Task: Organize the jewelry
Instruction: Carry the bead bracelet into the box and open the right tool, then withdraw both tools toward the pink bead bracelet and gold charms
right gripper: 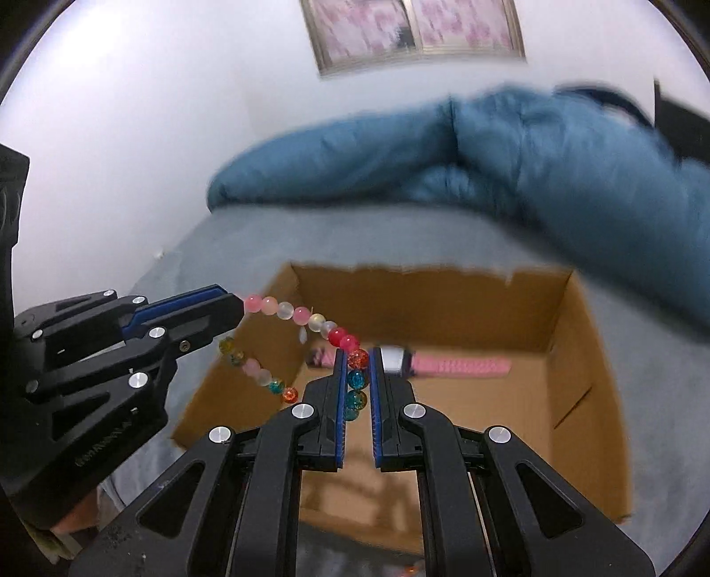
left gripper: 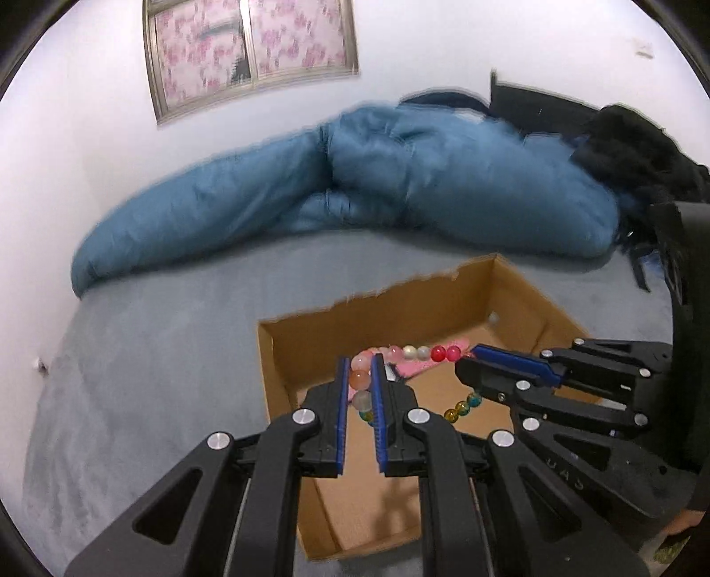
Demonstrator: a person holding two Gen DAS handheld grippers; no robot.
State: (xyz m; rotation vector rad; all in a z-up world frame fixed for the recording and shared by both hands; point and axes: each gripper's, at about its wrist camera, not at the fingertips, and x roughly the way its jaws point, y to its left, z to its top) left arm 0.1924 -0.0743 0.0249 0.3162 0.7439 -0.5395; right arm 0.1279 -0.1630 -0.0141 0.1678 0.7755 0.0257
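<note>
Glossy glass-like bead bracelet; matt brown cardboard box; soft grey fabric bedsheet

Two fisheye views, each mounted just behind a pair of black tongs, look forward and steeply down, close above an open brown cardboard box on a grey-blue bed. Each shows the other tongs at its edge. Both share a crumpled blue quilt and a framed floral window.
</note>
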